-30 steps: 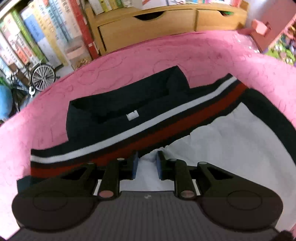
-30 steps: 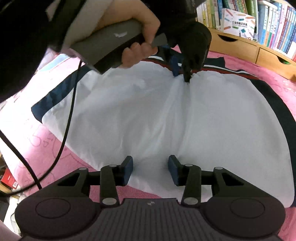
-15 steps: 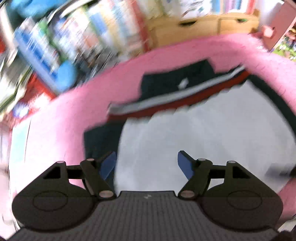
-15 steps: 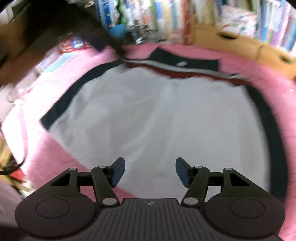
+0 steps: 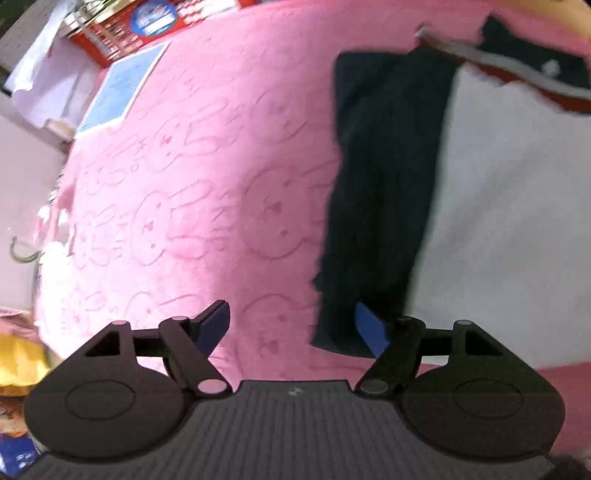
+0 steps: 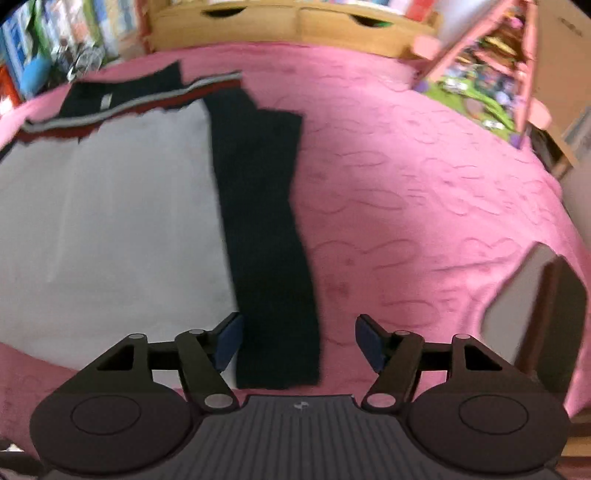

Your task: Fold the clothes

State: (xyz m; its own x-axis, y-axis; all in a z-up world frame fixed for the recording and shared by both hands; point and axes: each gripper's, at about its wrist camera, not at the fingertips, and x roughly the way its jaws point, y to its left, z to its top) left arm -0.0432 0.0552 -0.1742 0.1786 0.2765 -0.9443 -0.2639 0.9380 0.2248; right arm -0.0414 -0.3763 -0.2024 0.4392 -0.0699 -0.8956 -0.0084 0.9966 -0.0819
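Home bedroom, likely child's room. Bed covered by pink blanket (image 6: 424, 192) embossed with rabbit faces. Wooden drawer unit (image 6: 295, 22) with cut-out handles against far side of bed. Bookshelf (image 6: 55, 40) packed with colourful books at left, blurred. Pink toy house (image 6: 491, 66) with small bright figures at right. Red box (image 5: 110, 33) and blue-covered book (image 5: 122, 88) beside bed in left wrist view. Garment (image 6: 110, 221) spread flat on blanket.
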